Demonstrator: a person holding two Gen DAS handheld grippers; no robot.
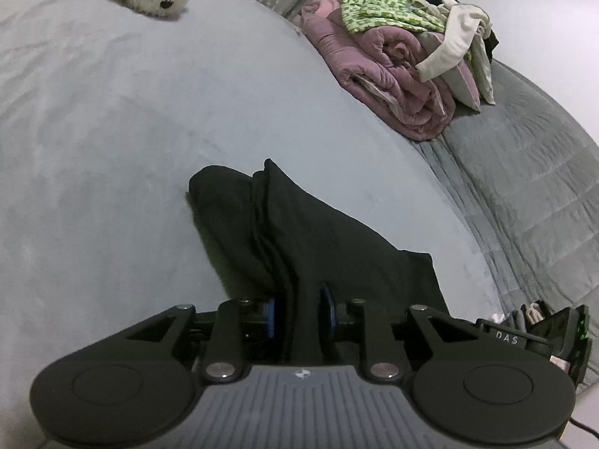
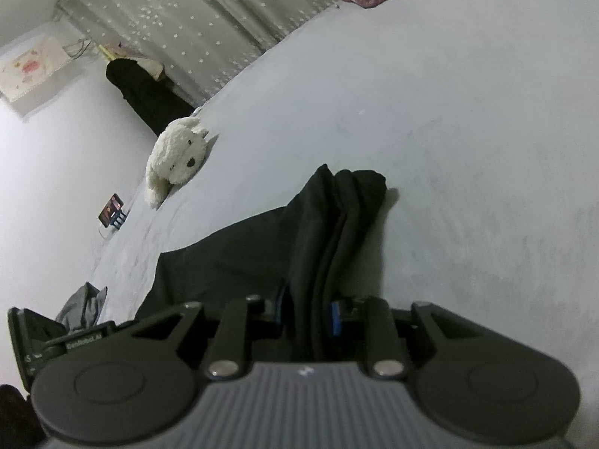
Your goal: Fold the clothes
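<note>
Wide grey bedspread (image 1: pixel 112 131), bare across the middle. Heaped pile of pink, green and white clothes (image 1: pixel 404 60) at far edge. Black folded garment (image 1: pixel 299 232) on bedspread, bunched edges clenched in left gripper (image 1: pixel 299 312) and right gripper (image 2: pixel 309 310). White plush dog (image 2: pixel 176 157) apart.

Bed (image 2: pixel 468 119) fills most of both views, covered in a pale grey, soft-napped sheet. Along one side of the bed lies a darker grey quilted cover (image 1: pixel 524 172) with stitched squares. Behind the bed hangs a sheer grey curtain (image 2: pixel 209 22) dotted with small white stars. A plain white wall (image 2: pixel 56 157) runs along the bed's other side; a pale poster (image 2: pixel 32 65) is fixed to it near the curtain. A white plush dog (image 2: pixel 176 153) rests at the bed's edge beside that wall. Light is dim and even.
</note>
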